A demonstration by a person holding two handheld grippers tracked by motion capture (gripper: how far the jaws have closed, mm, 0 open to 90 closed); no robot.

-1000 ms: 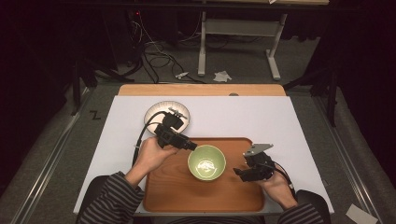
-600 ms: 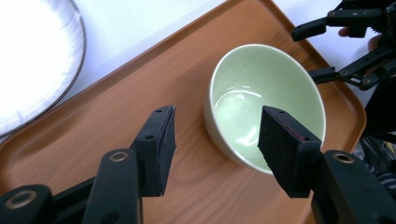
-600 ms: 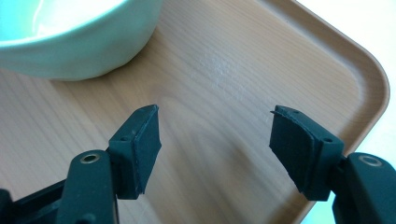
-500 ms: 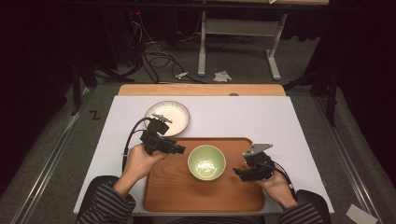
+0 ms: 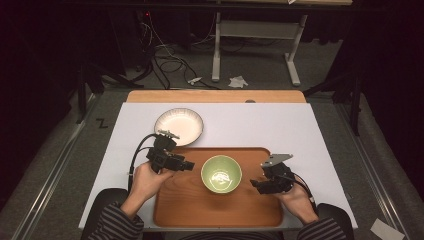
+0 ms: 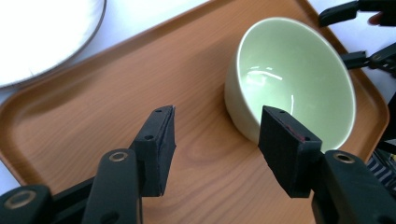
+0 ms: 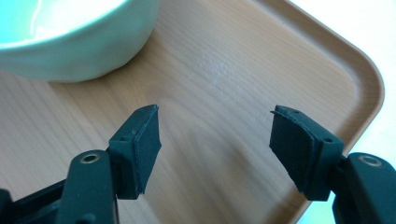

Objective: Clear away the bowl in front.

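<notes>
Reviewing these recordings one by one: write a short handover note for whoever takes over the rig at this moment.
Left gripper: open, empty, over the tray's left part, aimed at the green bowl.
Right gripper: open, empty, over the tray's right part beside the bowl.
Things: the bowl stands upright and empty on the wooden tray; the white plate lies on the table beyond the tray's left corner.
Done: nothing gripped yet.
Left: probably to grasp the bowl.

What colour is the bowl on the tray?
Pale green bowl, clearest in the left gripper view.
</notes>
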